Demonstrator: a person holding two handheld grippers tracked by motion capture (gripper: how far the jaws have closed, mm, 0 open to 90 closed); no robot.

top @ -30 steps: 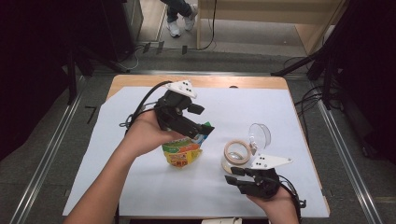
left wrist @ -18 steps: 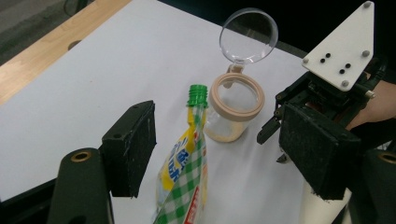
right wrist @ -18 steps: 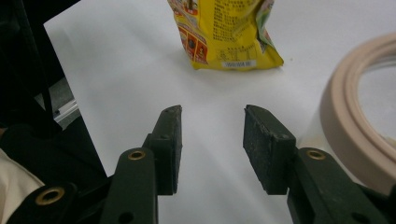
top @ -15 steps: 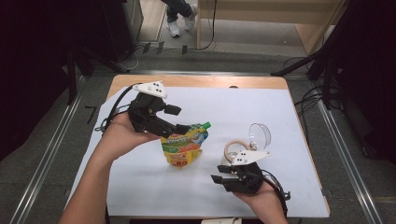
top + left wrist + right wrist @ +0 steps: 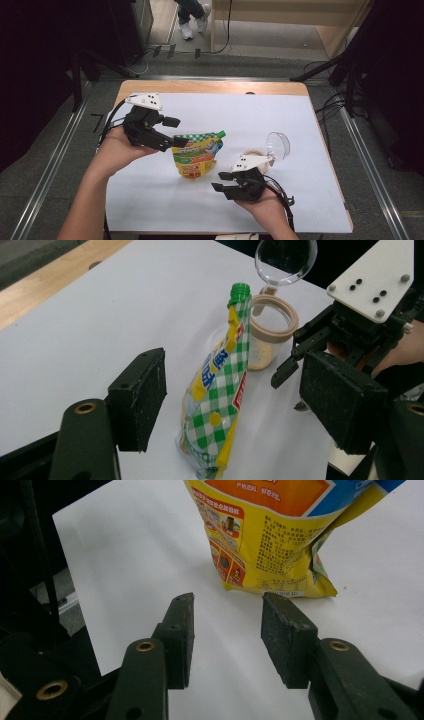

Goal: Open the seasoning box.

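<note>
Standing on the white sheet (image 5: 150,210), a spouted pouch (image 5: 196,155), green cap up and to the right, free of both tools. Taking the pouch as landmark. Left of it: left gripper (image 5: 174,136), jaws spread wide, nothing between the pads, tips just beside the pouch's upper left edge, not touching as far as can be judged. Seen along those jaws in the left gripper view, pouch (image 5: 217,390) sitting between and a little beyond the open pads. Right of the pouch and nearer the person: right gripper (image 5: 221,181), jaws parted, having just opened a little, empty, aimed at the pouch's lower right corner, a gap left. Right again, behind that gripper: a small jar (image 5: 270,335) with its clear hinged lid (image 5: 278,145) flipped up.

Probably lining up a fresh hold. Best done slowly: square the left pads on the pouch's flat faces, below the spout, close gently so as not to squeeze it out. Keep the right tool low at the base to stop tipping toward the jar.
</note>
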